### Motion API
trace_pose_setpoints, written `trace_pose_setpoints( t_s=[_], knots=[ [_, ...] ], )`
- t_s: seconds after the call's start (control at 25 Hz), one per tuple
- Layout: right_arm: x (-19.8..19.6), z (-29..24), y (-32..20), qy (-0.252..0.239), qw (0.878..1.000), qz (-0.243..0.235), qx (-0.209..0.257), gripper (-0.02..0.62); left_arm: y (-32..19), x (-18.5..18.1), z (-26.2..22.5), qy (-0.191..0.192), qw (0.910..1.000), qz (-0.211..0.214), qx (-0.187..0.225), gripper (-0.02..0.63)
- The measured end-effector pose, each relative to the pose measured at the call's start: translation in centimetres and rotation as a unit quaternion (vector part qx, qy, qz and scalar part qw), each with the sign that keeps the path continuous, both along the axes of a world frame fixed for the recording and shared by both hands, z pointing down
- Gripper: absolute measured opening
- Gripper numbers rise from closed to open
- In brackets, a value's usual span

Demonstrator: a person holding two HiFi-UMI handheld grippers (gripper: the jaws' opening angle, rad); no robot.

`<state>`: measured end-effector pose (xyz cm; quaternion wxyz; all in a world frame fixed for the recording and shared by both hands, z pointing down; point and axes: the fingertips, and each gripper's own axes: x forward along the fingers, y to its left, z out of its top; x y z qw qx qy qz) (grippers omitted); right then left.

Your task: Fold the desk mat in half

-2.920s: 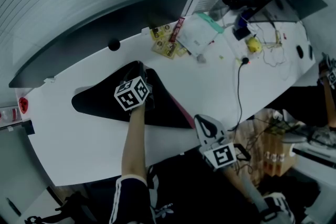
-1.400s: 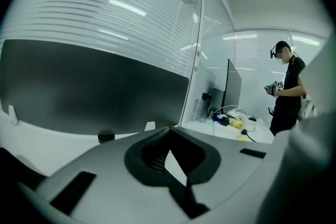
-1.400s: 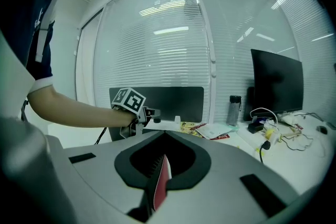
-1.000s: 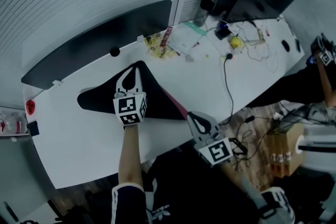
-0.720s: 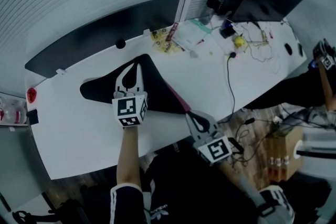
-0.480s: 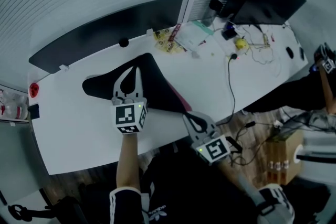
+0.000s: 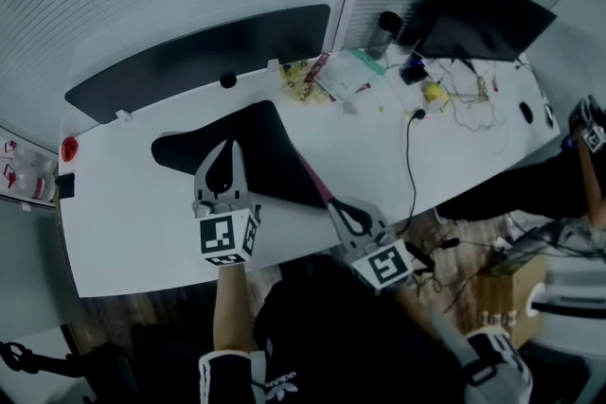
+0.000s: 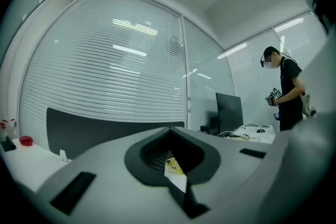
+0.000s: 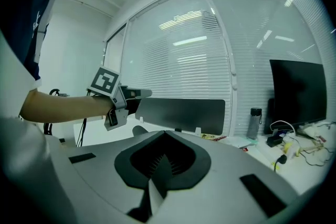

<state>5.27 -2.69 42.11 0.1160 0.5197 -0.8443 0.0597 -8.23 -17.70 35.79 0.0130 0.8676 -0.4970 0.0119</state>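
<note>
Left gripper [image 7: 231, 147] first: jaws pressed right together with nothing in them, and its own view shows only a thin slit with the desk clutter beyond. It hangs over the near edge of the desk mat [image 7: 270, 156], apparently not resting on it. The right gripper [image 7: 335, 203] sits at the mat's near right corner, jaws together too. I see no mat between them, though from here I can't say whether the tips touch that corner. The mat lies on the white desk [image 7: 142, 222] in front of the person, a dark wedge with a pink strip [image 7: 318, 185] showing along its right edge. That pink looks like the underside turned up, so I'd say the fold is already laid over. The edges don't look squared, so what's likely left is lining them up and pressing the crease flat. As for writing, there's not much to read. Each gripper carries a marker cube [image 7: 227, 237] with black-and-white square patterns and no words. The yellow packets [image 7: 301, 77] at the back of the desk are printed, but far too small to read. The person's dark top has a white logo [image 7: 284, 381] with striped sleeves (adidas, by the look of it, though the lettering is tiny). The monitor [image 7: 488, 14] is dark.
</note>
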Motion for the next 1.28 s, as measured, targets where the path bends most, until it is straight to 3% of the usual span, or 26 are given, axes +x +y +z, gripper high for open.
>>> trace_pose_setpoints(
  t_s=[0.6, 0.88, 1.28],
  knots=[
    [5.4, -2.3, 2.3, -0.013, 0.999, -0.029, 0.037, -0.002, 10.5, 1.3, -1.3, -0.012, 0.9966, -0.081, 0.012, 0.002],
    [5.8, -2.7, 4.2, -0.027, 0.998, -0.045, 0.032, -0.002, 16.0, 1.0, 0.1, -0.015, 0.9934, -0.112, -0.015, 0.003],
    [5.0, -2.6, 6.2, -0.011, 0.995, -0.098, 0.031, -0.002, 21.0, 1.3, 0.4, 0.015, 0.9903, -0.135, -0.028, 0.003]
  ],
)
